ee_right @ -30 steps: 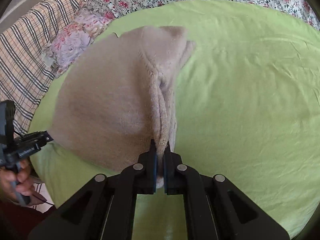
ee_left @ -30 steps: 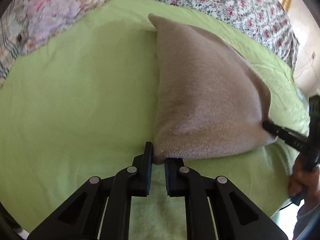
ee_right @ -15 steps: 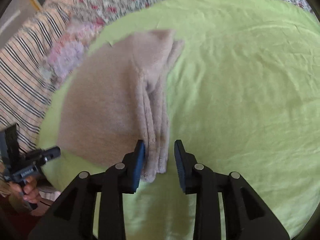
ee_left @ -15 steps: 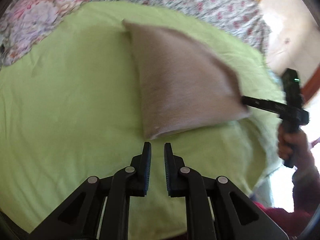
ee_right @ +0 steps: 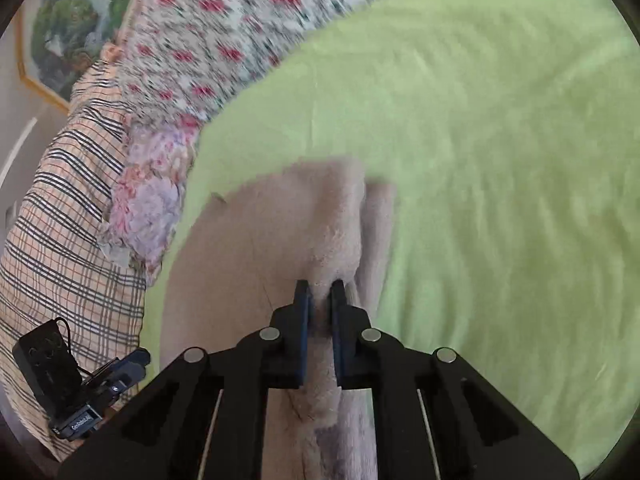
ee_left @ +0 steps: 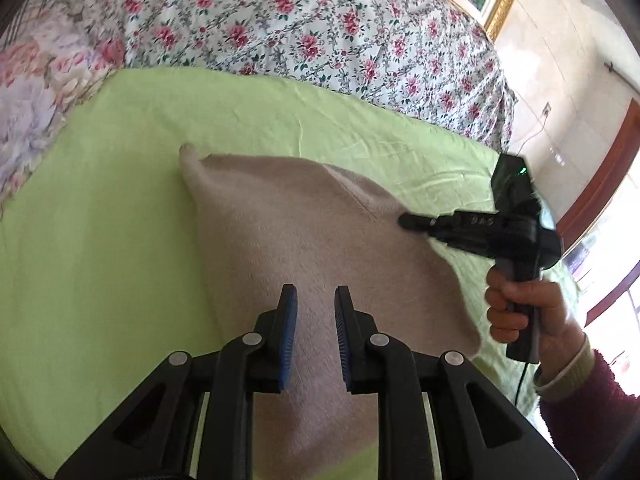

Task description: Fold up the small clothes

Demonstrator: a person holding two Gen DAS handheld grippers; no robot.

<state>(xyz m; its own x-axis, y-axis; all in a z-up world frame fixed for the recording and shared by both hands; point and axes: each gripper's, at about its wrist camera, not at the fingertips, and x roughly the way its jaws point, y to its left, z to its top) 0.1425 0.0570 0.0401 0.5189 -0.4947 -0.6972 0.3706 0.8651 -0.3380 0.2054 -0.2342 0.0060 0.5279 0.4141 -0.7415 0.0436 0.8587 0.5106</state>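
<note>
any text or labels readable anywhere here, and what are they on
Raised lettering on the side of the right tongs, seen from the left wrist view: looks like "DAS", blurred, not certain.
White lettering on the left tongs body, seen from the right wrist view: too small to read.
No writing shows on the beige garment, the green sheet, the floral bedding or the plaid cloth.

black claw (ee_left: 315,300) — blue pads (ee_left: 289,334), silver screws, maroon sleeve (ee_left: 592,408).
</note>
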